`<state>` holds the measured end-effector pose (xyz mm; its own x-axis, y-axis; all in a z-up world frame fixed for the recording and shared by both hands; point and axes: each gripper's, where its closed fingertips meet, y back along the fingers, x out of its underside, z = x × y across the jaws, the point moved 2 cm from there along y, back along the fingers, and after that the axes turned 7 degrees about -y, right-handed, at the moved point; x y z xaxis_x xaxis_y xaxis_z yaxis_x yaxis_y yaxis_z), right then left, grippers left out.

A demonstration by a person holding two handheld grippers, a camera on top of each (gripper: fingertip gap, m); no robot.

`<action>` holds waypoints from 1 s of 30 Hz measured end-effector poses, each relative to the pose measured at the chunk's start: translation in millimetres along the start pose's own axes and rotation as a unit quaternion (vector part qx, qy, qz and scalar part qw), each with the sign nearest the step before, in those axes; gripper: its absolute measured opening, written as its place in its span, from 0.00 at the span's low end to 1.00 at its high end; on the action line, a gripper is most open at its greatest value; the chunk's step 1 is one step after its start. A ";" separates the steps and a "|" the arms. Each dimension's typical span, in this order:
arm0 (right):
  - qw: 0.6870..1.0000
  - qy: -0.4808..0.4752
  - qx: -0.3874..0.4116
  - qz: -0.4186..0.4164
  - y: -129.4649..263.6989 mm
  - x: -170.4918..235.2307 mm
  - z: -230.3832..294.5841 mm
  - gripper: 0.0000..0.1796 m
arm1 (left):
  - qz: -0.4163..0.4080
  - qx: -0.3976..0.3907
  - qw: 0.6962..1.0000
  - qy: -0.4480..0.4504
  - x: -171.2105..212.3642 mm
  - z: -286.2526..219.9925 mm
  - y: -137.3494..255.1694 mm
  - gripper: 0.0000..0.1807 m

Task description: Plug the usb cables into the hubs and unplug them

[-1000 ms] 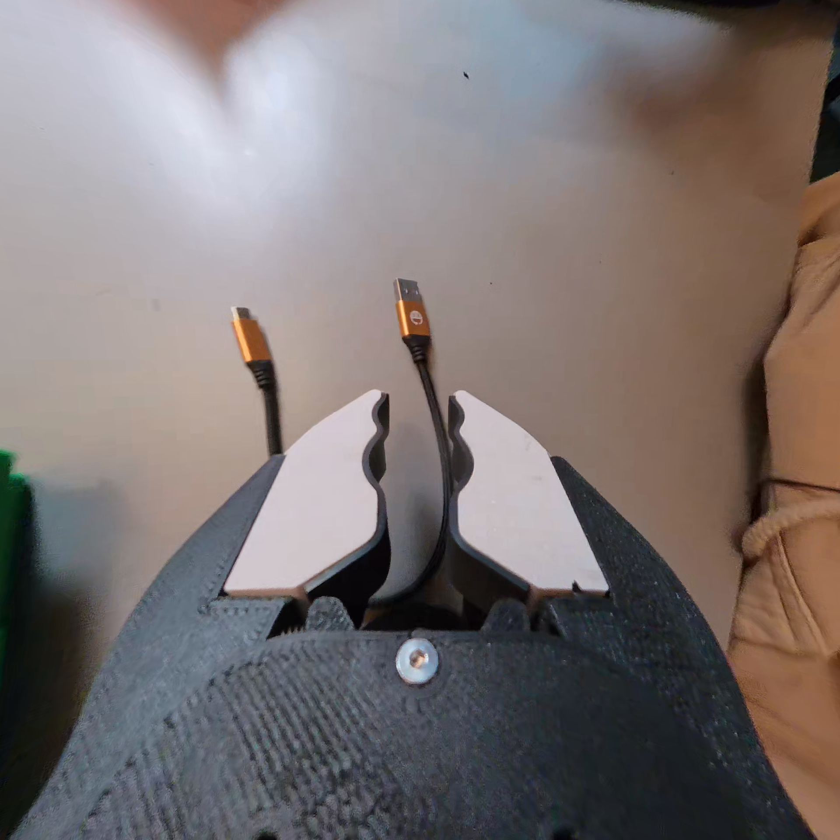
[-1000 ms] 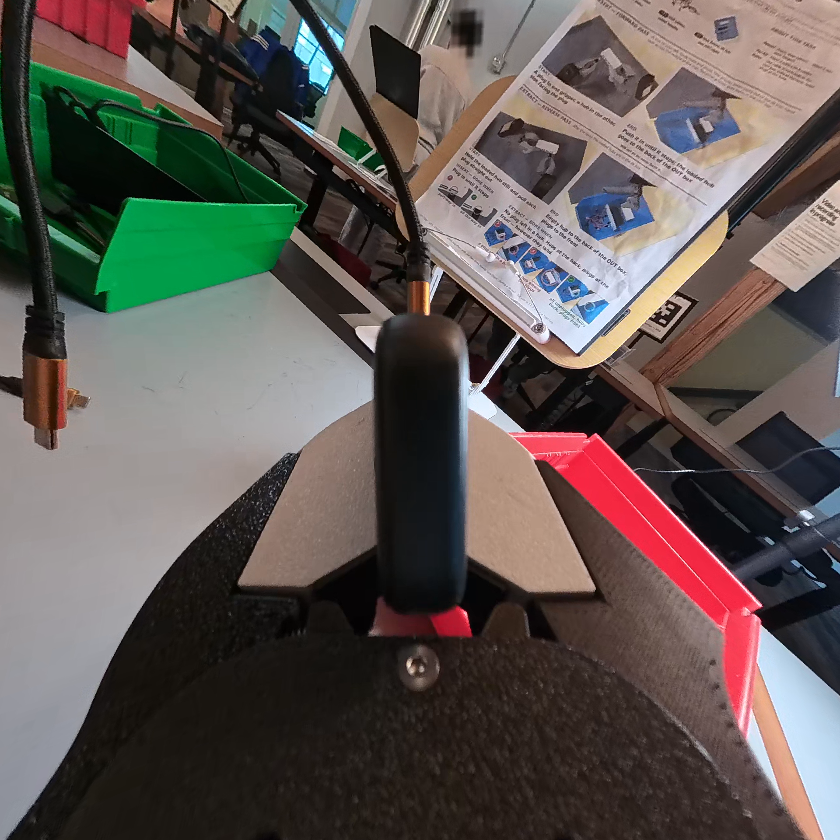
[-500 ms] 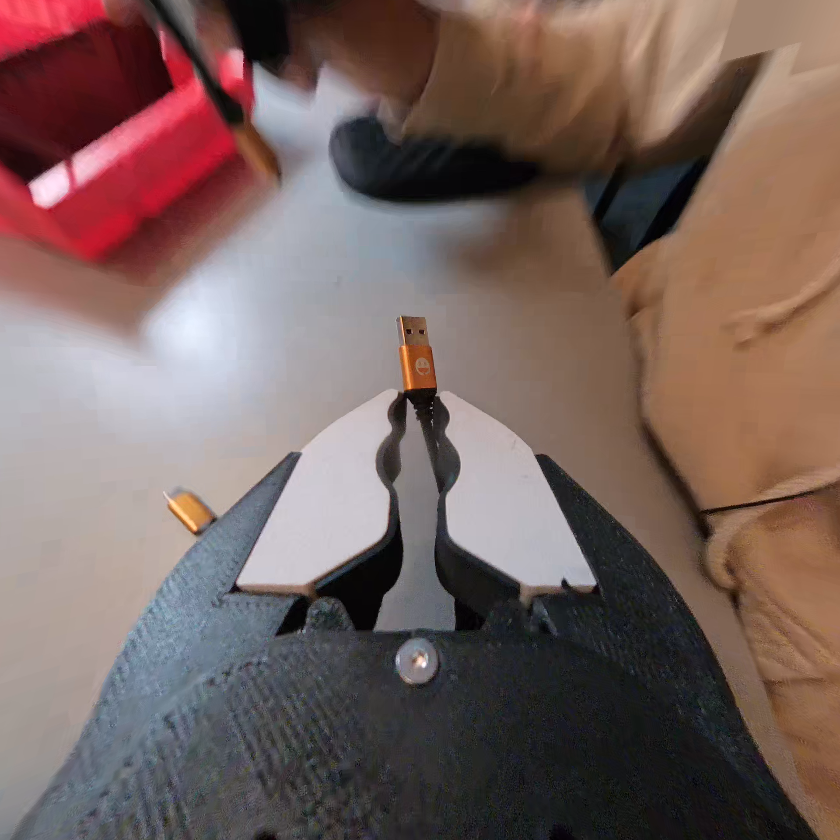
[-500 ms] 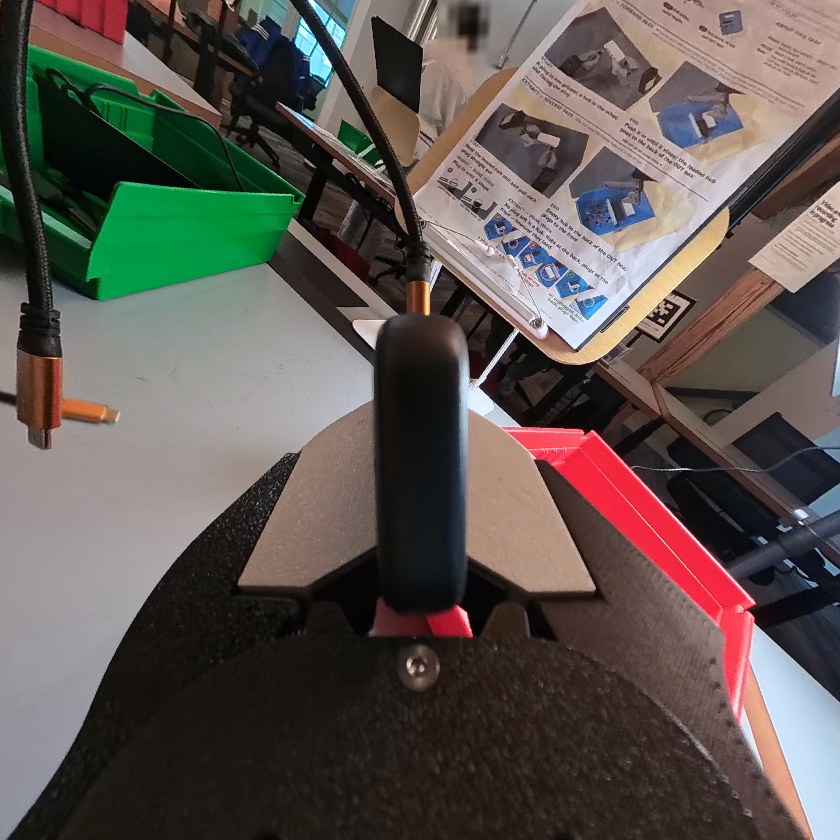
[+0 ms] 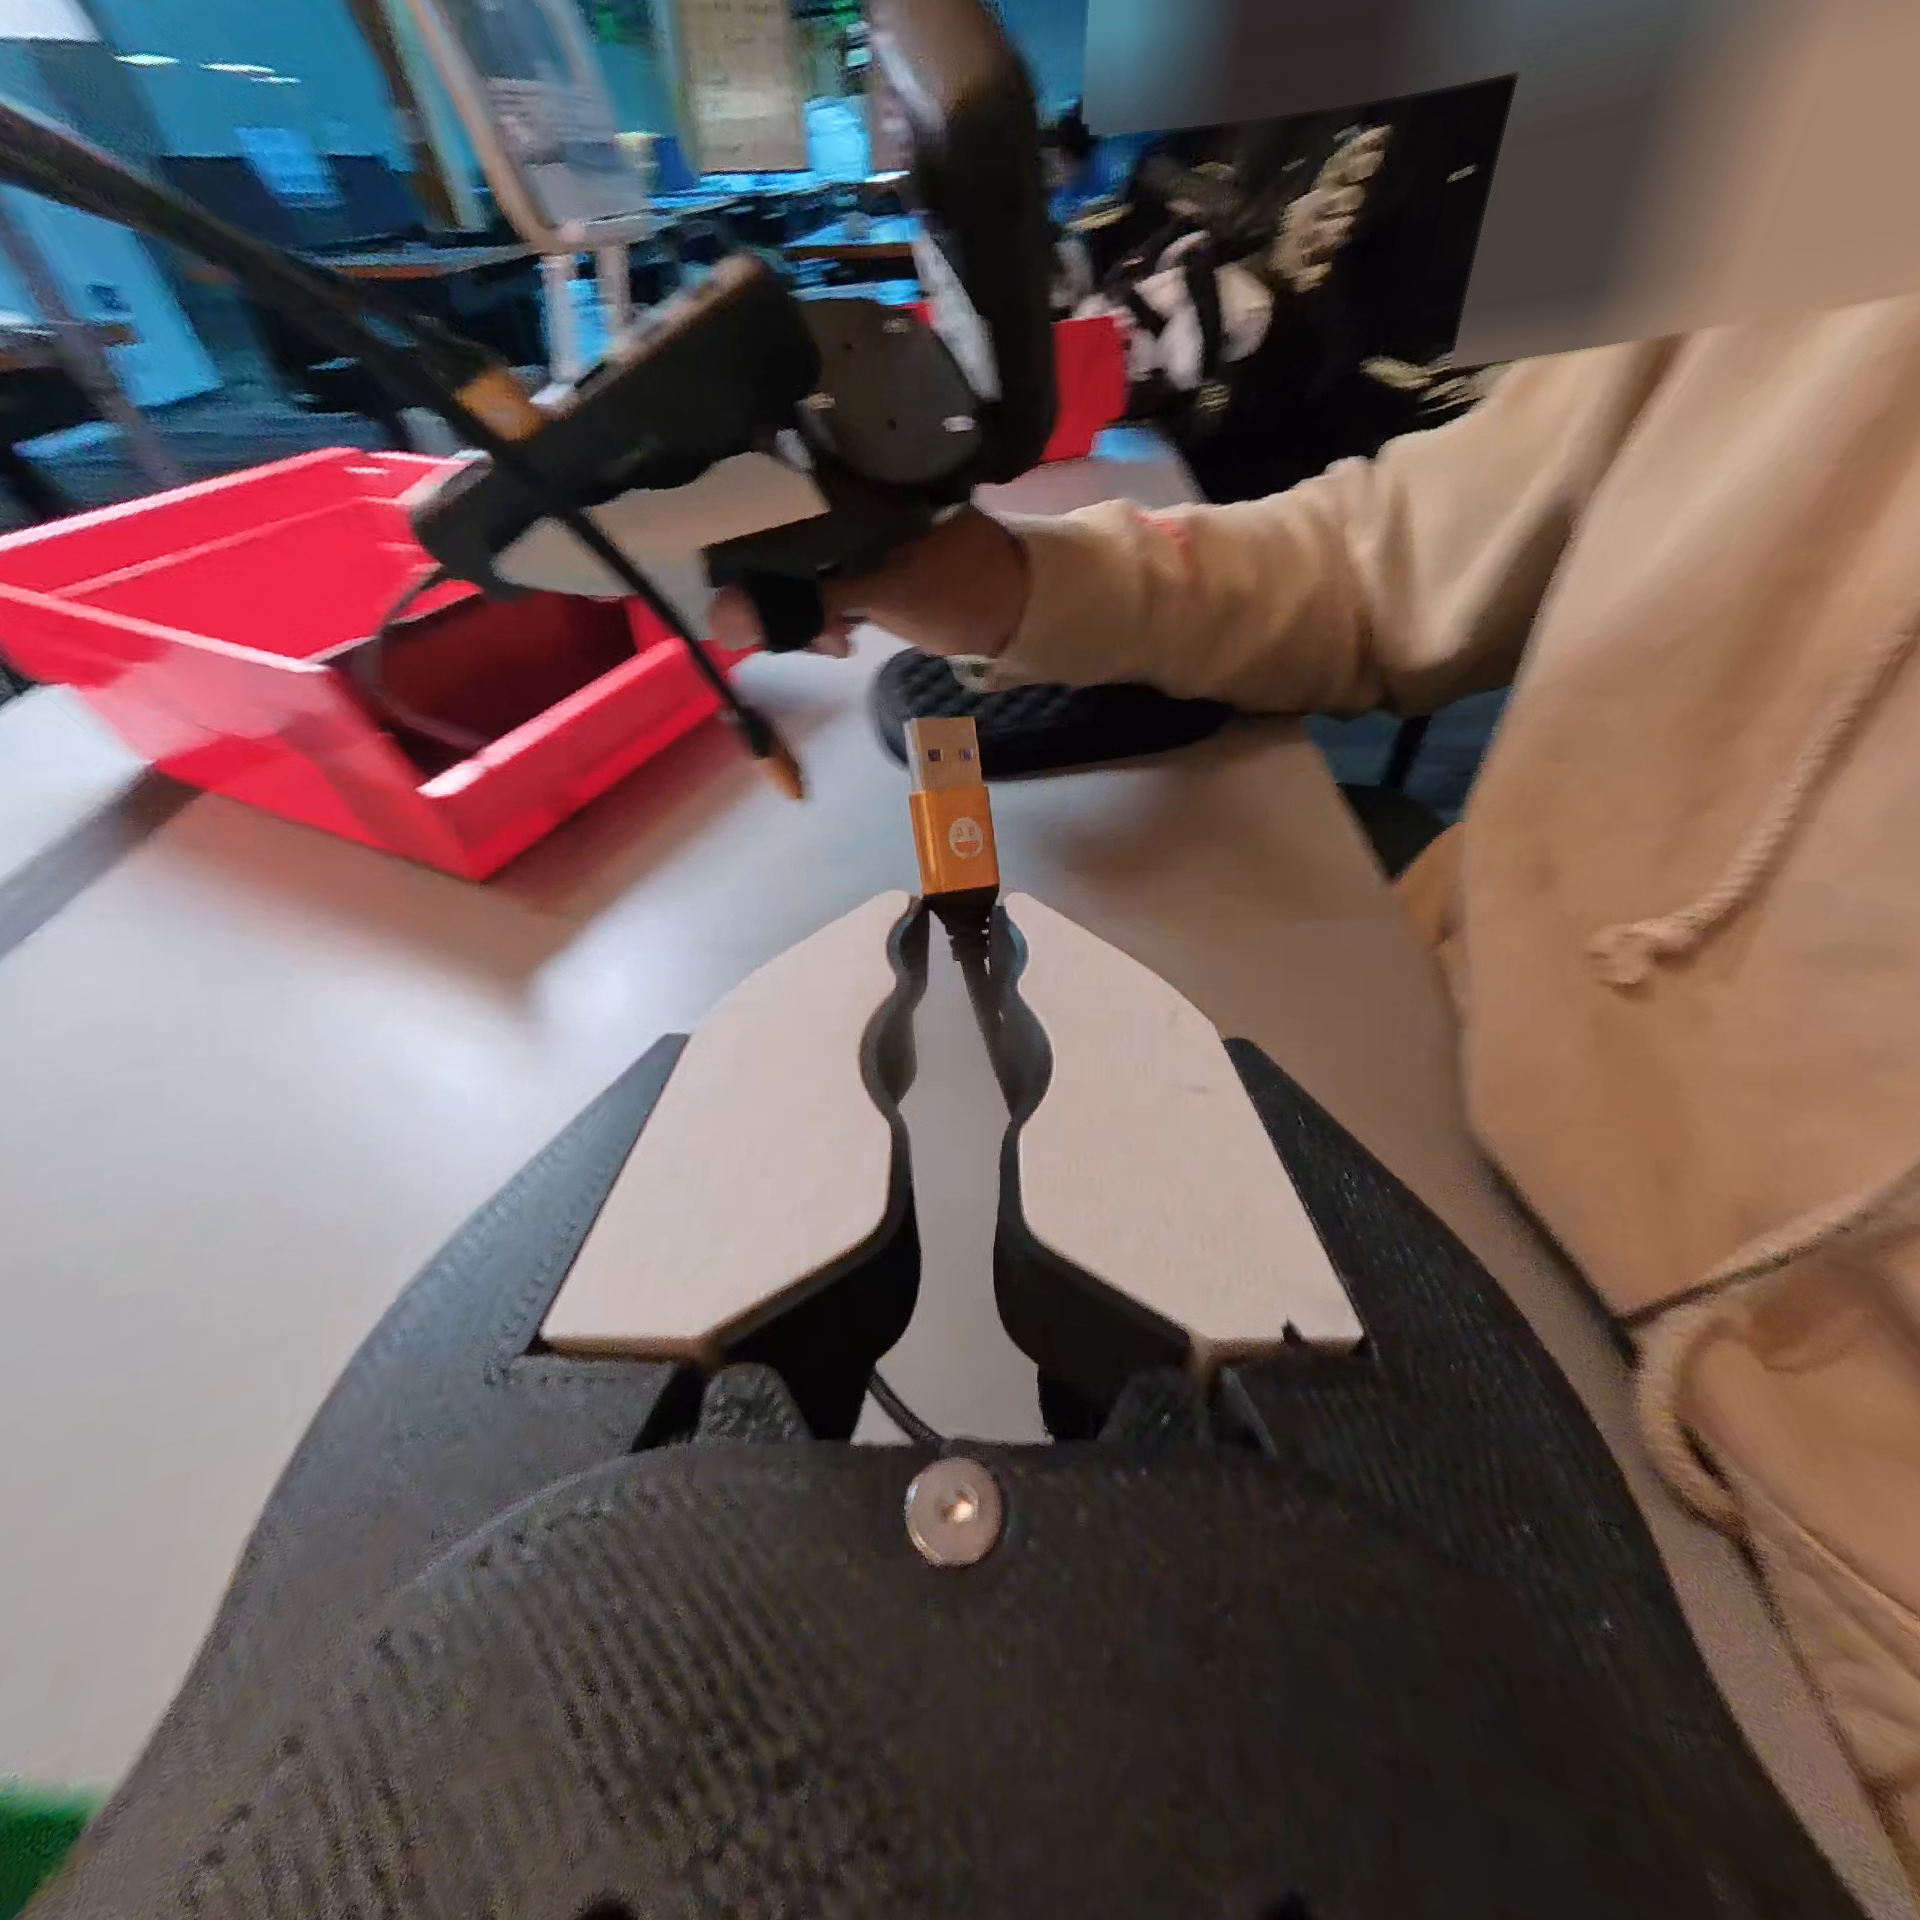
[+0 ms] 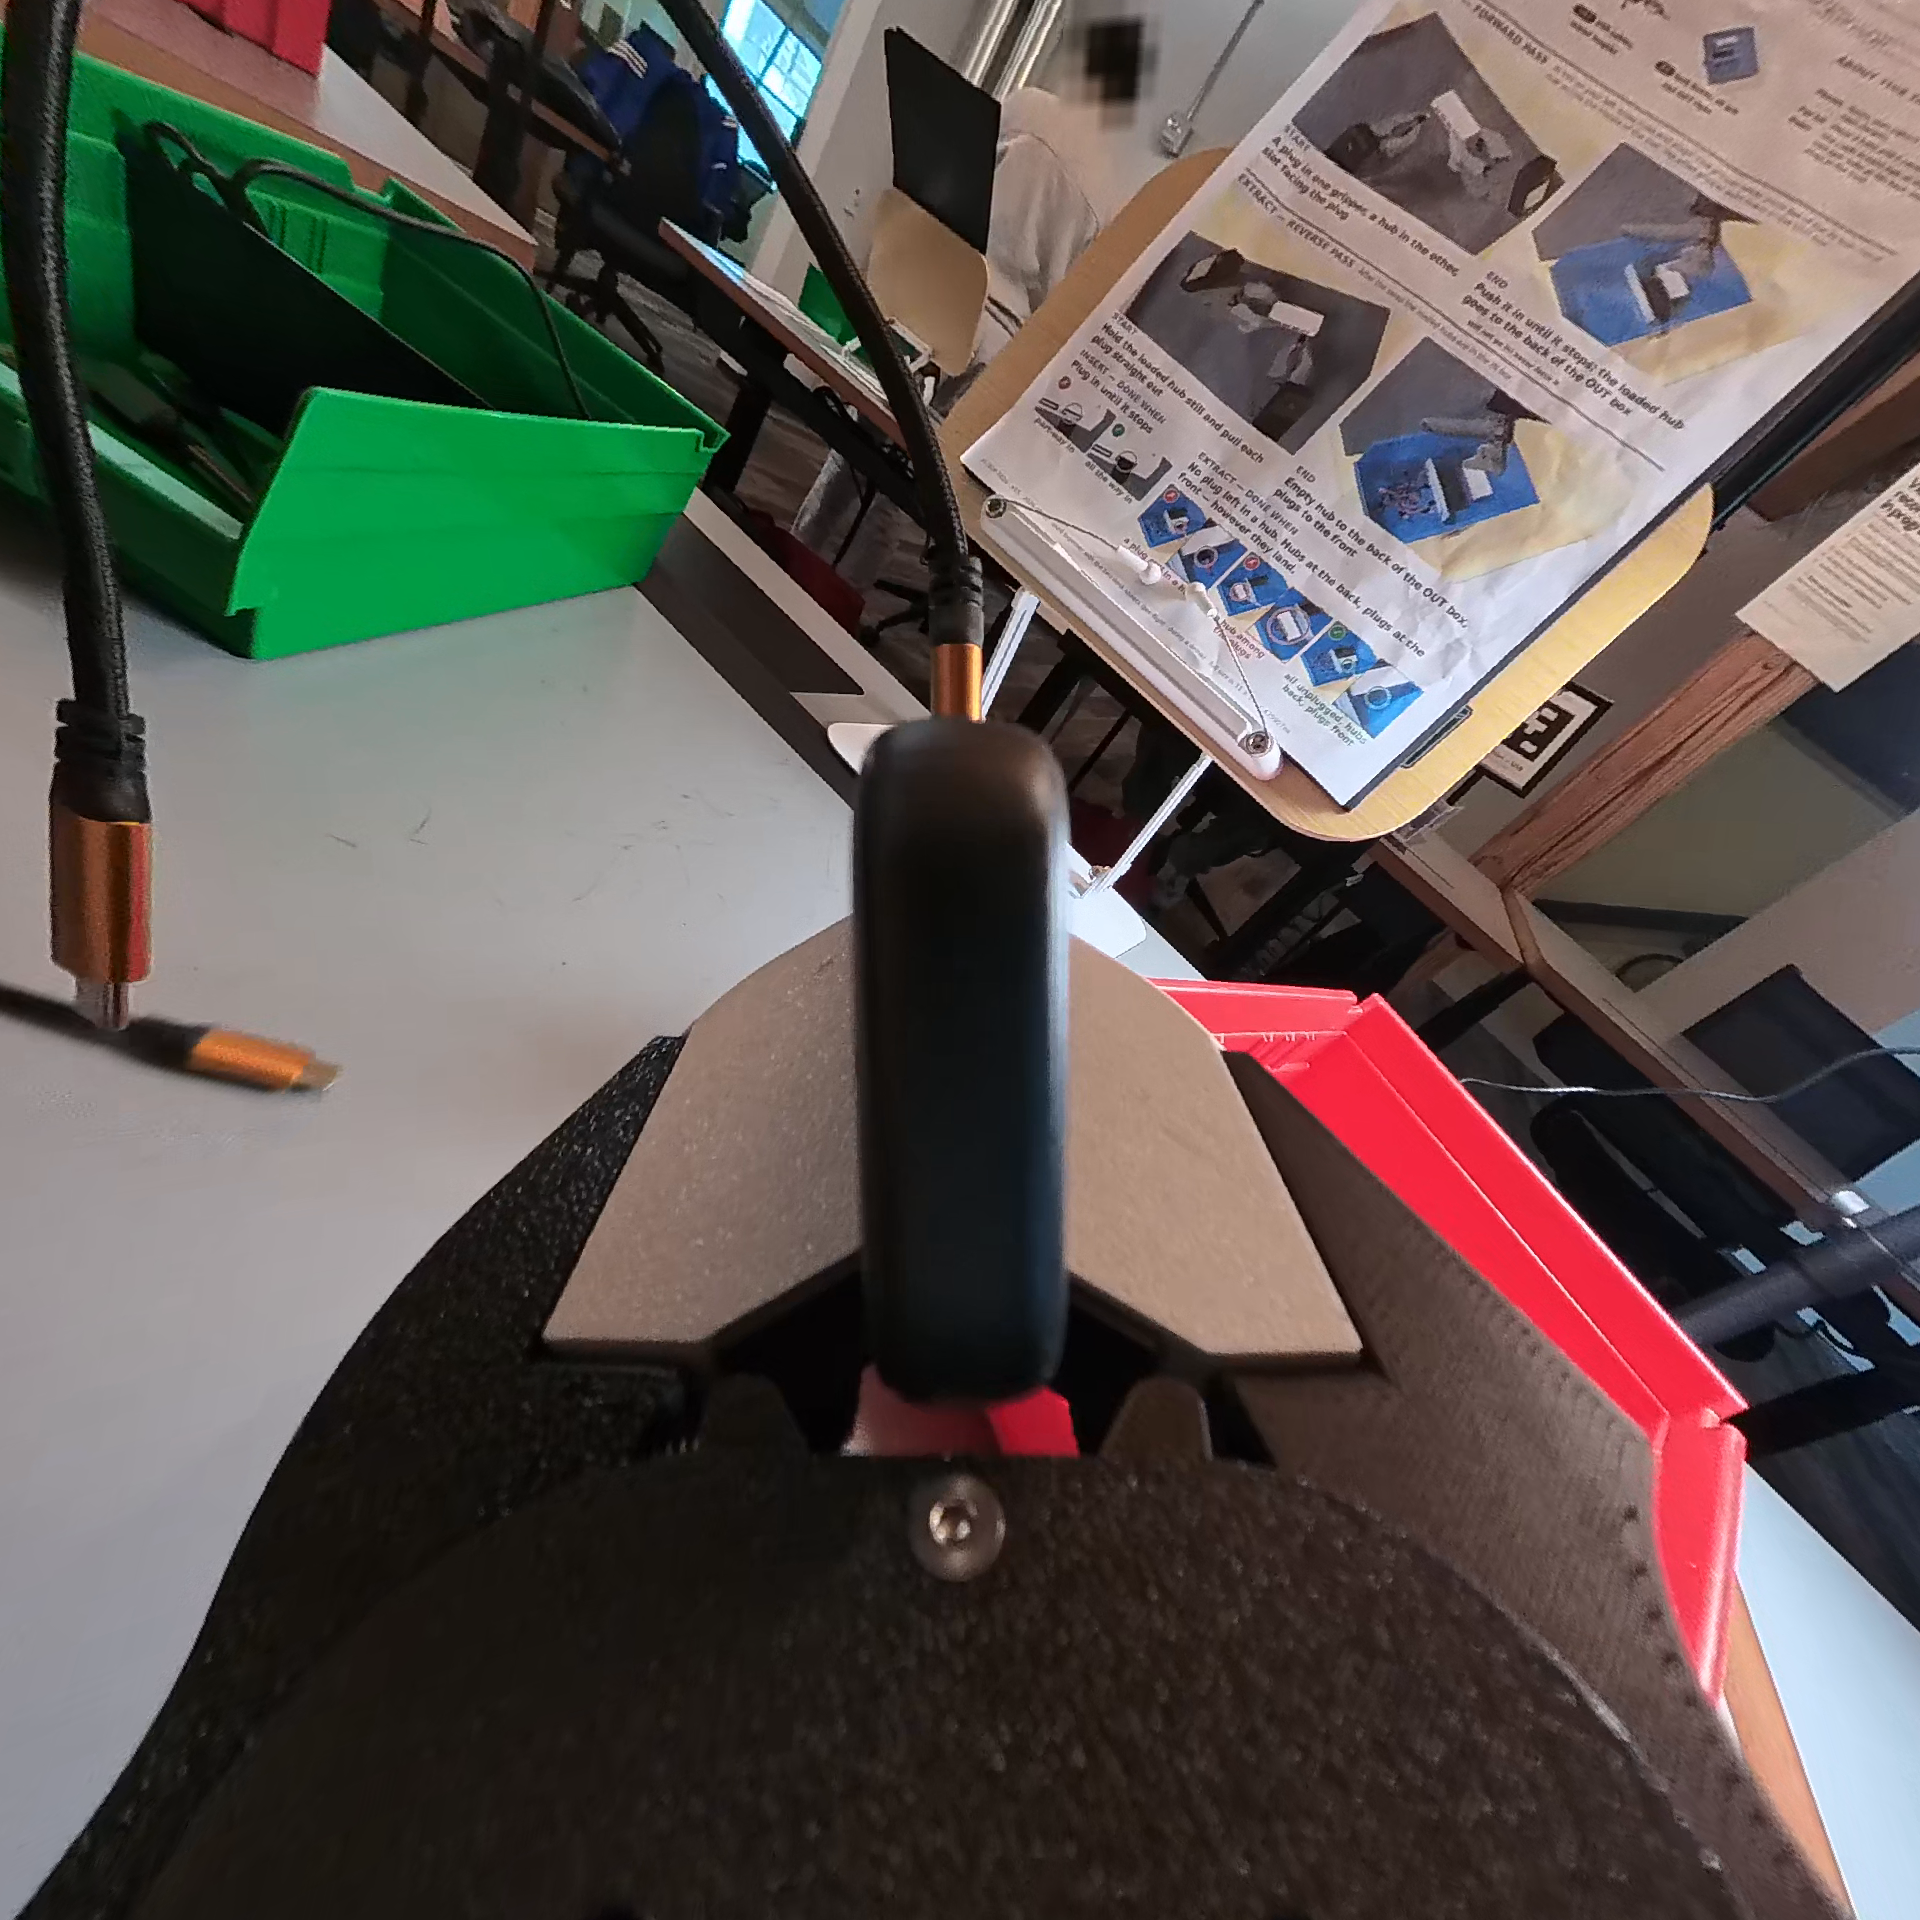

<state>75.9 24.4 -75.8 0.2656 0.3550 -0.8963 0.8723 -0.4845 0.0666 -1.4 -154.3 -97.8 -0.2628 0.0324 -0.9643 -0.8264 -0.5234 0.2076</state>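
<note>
My left gripper (image 5: 958,920) is shut on a black braided cable just behind its orange USB-A plug (image 5: 951,826). The plug sticks out forward, above the table. My right gripper (image 6: 961,935) is shut on a black hub (image 6: 961,1091), held upright. An orange plug (image 6: 956,681) sits in the hub's far end, and its cable arcs up and left. That cable's other orange end (image 6: 101,904) hangs at the left. In the left wrist view the right gripper (image 5: 623,488) with the hub is ahead and above, up and left of my plug.
A red bin (image 5: 312,665) stands on the table ahead left of the left gripper and shows in the right wrist view (image 6: 1455,1195). A green bin (image 6: 436,520) is at the far left. Another small orange plug (image 6: 249,1055) lies on the table. An instruction sheet on a stand (image 6: 1455,364) is behind. A person's beige sleeve (image 5: 1351,582) is at the right.
My left gripper closed on the cable behind the USB-A plug, lifted it off the table and swung up to face the right gripper. The small plug on the table slid right.
</note>
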 end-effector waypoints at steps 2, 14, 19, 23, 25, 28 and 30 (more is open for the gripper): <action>1.000 -0.001 0.000 -0.001 -0.2 0.2 -0.2 0.07 | 0.030 -0.076 0.996 -0.024 1.5 20.6 7.9 0.06; 1.000 0.009 -0.004 -0.002 -0.4 1.0 2.9 0.08 | 0.179 -0.030 0.983 0.028 51.5 7.6 -12.2 0.09; 1.000 0.008 -0.007 -0.003 -0.9 1.9 2.5 0.07 | 0.223 -0.125 0.954 0.157 70.0 46.3 35.9 0.11; 1.000 0.008 -0.008 -0.003 -1.4 2.3 3.0 0.07 | 0.280 -0.163 0.916 0.237 105.4 49.2 59.1 0.15; 1.000 0.008 -0.009 -0.002 -1.5 2.5 3.4 0.07 | 0.310 -0.169 0.903 0.246 119.3 46.4 60.6 0.16; 1.000 0.010 -0.008 -0.002 -1.6 2.2 3.7 0.07 | 0.350 -0.167 0.889 0.243 133.4 43.6 56.7 0.16; 1.000 0.010 -0.008 -0.002 -1.5 2.1 3.5 0.08 | 0.360 -0.158 0.892 0.224 133.4 42.6 52.6 0.10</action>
<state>73.7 23.1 -79.3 0.2711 0.3732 -0.8873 0.8793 -0.4710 0.0705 -101.2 -141.2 -208.6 -0.3835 -0.7157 -0.5837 -0.3235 -0.4879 0.8107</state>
